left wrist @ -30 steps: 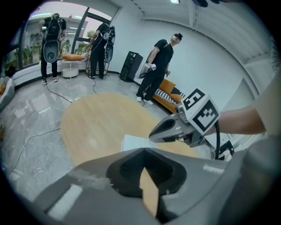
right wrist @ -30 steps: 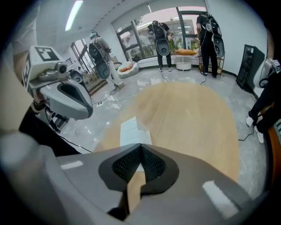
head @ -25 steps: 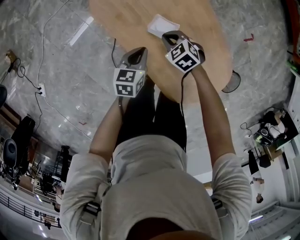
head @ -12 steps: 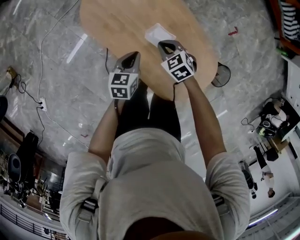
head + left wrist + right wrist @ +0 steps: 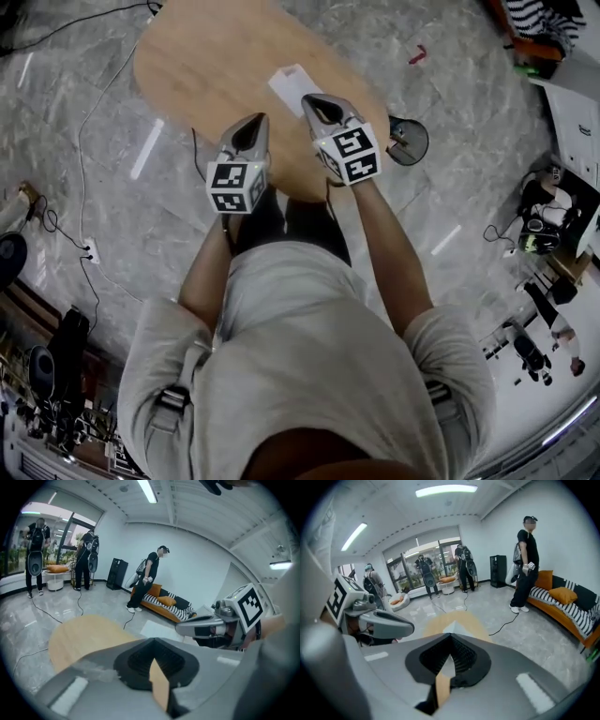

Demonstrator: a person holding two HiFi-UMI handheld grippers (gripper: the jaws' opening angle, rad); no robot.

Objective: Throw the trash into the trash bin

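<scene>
A white sheet of paper trash [image 5: 293,86] lies flat on the oval wooden table [image 5: 197,66]; it also shows past the jaws as a pale patch [image 5: 453,627]. A dark round trash bin [image 5: 410,141] stands on the floor by the table's right edge. My left gripper [image 5: 253,127] and right gripper [image 5: 319,105] hang side by side above the table's near edge, well above the paper. In their own views the left gripper [image 5: 153,641] and the right gripper [image 5: 450,637] are both shut, with nothing between the pads.
Cables [image 5: 89,103] run over the grey marble floor to a power strip [image 5: 87,251] on the left. A person [image 5: 151,579] stands by an orange sofa [image 5: 165,603] beyond the table. More people with gear [image 5: 425,576] stand near the glass wall.
Both grippers have risen toward the head camera and drawn slightly back from the paper. The table now looks smaller and sits further up-left. The paper stays on the table.
</scene>
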